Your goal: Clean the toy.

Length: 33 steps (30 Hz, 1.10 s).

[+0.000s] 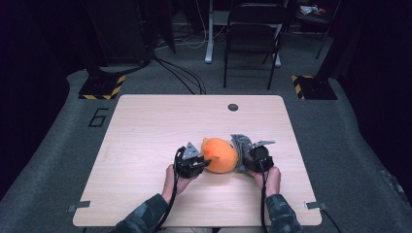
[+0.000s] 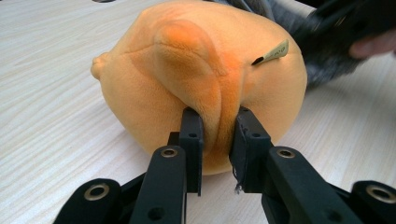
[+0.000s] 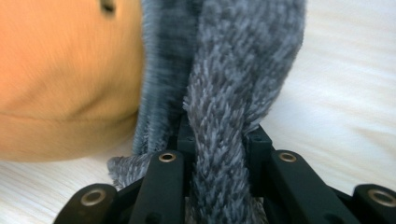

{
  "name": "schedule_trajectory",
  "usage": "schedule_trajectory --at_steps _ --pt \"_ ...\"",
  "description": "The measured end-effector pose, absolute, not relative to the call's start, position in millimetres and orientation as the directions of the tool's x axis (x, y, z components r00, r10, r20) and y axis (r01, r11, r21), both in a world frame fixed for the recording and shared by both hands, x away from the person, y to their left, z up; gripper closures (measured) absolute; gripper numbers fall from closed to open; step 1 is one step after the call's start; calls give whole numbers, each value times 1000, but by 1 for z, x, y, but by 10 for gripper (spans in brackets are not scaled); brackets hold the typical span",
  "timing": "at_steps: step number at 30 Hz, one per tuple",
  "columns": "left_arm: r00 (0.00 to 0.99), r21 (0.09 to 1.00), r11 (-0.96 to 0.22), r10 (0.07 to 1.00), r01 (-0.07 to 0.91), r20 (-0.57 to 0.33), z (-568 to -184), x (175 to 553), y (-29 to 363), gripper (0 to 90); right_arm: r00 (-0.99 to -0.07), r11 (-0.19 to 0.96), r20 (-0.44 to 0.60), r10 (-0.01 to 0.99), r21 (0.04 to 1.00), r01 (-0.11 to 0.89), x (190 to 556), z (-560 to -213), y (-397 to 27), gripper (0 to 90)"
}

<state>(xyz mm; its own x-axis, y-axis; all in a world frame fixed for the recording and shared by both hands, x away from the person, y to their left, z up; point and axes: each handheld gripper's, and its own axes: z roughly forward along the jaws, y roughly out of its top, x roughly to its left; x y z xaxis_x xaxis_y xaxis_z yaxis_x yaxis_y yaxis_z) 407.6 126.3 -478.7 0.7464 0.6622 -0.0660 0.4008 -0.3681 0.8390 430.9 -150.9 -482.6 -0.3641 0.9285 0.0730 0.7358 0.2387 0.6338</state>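
The orange plush toy (image 1: 221,155) sits on the table (image 1: 145,126) between the two grippers, touching both. The left gripper (image 2: 217,140) is clenched on a raised fold of the toy's orange fabric, the toy's round body bulging straight ahead of its jaws. The right gripper (image 3: 219,144) is clamped on a strip of grey fuzzy fabric (image 3: 233,84) that runs up between its jaws, with the orange body pressed against that fabric just to its left.
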Motion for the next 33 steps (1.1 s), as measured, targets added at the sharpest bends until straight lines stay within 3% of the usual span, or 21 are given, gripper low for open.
schedule_trajectory --at_steps 7,11,13,15,16,18,21,24,26,28,33 --pt "736 842 -357 674 405 -68 -480 408 127 745 -429 198 119 895 756 624 411 -427 -149 742" --pt "735 842 -361 676 400 -59 -480 409 127 713 -493 282 94 865 721 632 412 -435 -126 740" --pt "718 848 -357 695 392 -40 -479 407 127 625 -488 288 89 868 711 641 415 -446 -120 740" --pt "686 864 -369 727 343 37 -478 399 124 469 -478 276 94 873 714 644 418 -449 -120 740" --pt "690 867 -387 721 314 72 -477 394 120 432 -477 273 95 874 717 642 420 -448 -122 739" --pt "695 865 -420 708 273 125 -477 388 113 397 -471 261 103 876 720 644 422 -447 -122 740" --pt "694 854 -436 708 283 132 -482 390 106 359 -467 261 97 879 723 640 423 -448 -121 740" --pt "696 854 -431 708 292 119 -487 394 105 458 -473 267 92 876 726 634 424 -448 -121 739" --pt "697 859 -419 709 295 107 -489 398 107 614 -468 260 100 878 721 642 424 -449 -122 739" --pt "698 869 -397 711 296 87 -489 401 108 711 -464 247 114 879 723 646 425 -448 -123 740" --pt "708 876 -360 706 322 30 -482 403 112 769 -463 231 116 879 746 625 421 -435 -126 740"
